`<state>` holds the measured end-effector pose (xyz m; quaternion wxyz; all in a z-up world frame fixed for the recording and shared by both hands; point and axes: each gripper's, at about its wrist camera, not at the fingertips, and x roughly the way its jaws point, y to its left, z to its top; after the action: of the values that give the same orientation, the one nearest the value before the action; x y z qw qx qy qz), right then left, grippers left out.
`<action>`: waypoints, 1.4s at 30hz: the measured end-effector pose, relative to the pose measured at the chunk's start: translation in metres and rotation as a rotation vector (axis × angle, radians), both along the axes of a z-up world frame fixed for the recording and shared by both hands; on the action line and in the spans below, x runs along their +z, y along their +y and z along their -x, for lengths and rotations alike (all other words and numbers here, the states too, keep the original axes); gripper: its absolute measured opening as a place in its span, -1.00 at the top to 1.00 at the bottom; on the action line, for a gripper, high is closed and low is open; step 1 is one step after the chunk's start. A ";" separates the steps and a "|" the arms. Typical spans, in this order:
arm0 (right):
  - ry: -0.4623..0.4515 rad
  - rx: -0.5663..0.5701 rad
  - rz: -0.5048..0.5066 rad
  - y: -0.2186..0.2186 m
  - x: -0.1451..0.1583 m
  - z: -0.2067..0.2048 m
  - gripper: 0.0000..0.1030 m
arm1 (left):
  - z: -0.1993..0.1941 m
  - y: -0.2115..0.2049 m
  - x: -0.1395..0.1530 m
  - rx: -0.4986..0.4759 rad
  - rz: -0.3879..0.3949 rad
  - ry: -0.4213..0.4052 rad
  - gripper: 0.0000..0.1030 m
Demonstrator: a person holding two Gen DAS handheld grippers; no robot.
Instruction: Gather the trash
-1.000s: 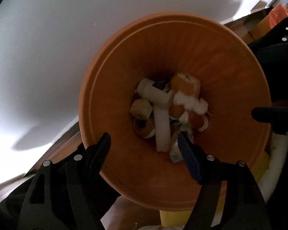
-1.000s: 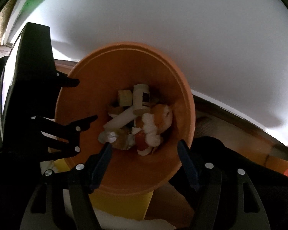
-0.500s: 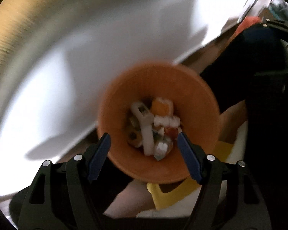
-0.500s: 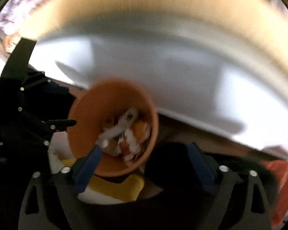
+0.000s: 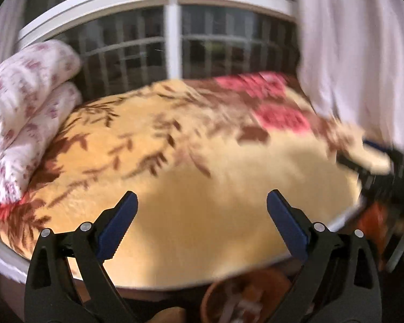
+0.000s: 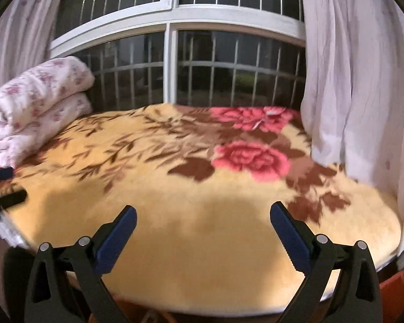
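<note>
Through the left wrist camera, my left tongs [image 5: 202, 210] stood wide open with nothing held, pointing over a yellow flowered blanket [image 5: 202, 161]. The orange trash bin [image 5: 239, 301], blurred, sat just below them, its contents unclear.

Through the right wrist camera, my right tongs [image 6: 203, 219] also gaped empty above that blanket [image 6: 191, 188]; a folded quilt [image 6: 35, 102] lay far left.

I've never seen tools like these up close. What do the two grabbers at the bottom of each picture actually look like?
Both look alike. The left gripper and the right gripper each have two black plastic arms that spread like a V, with round silver rivets at the joints. Each arm ends in dark blue fingertips with a toothed inner edge. No cables, markings or sleeves show.
</note>
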<state>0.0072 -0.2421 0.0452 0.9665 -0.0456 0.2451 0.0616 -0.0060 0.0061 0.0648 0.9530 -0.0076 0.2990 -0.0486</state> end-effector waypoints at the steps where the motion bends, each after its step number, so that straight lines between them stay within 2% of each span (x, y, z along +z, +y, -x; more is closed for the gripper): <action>1: 0.002 -0.005 0.000 0.005 -0.002 -0.007 -0.89 | -0.005 0.003 0.004 0.026 0.014 -0.014 -0.82; 3: 0.015 -0.011 -0.020 0.014 -0.006 -0.014 -0.89 | -0.021 0.005 0.013 0.068 0.016 -0.036 -0.82; 7: 0.047 -0.023 -0.064 0.023 -0.014 -0.031 -0.89 | -0.040 -0.004 0.005 0.080 -0.024 -0.042 -0.82; 17: 0.090 -0.076 -0.080 0.028 -0.029 -0.059 -0.89 | -0.075 0.001 -0.025 0.082 -0.008 0.048 -0.82; 29: 0.074 -0.106 -0.023 0.037 -0.037 -0.071 -0.89 | -0.095 0.003 -0.046 0.085 -0.012 0.104 -0.82; 42: 0.098 -0.131 -0.054 0.031 -0.041 -0.079 -0.89 | -0.102 0.003 -0.051 0.091 0.003 0.115 -0.82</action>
<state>0.0866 -0.2113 0.0038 0.9562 -0.0002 0.2928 0.0072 0.0963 0.0096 0.0134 0.9355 -0.0251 0.3523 -0.0052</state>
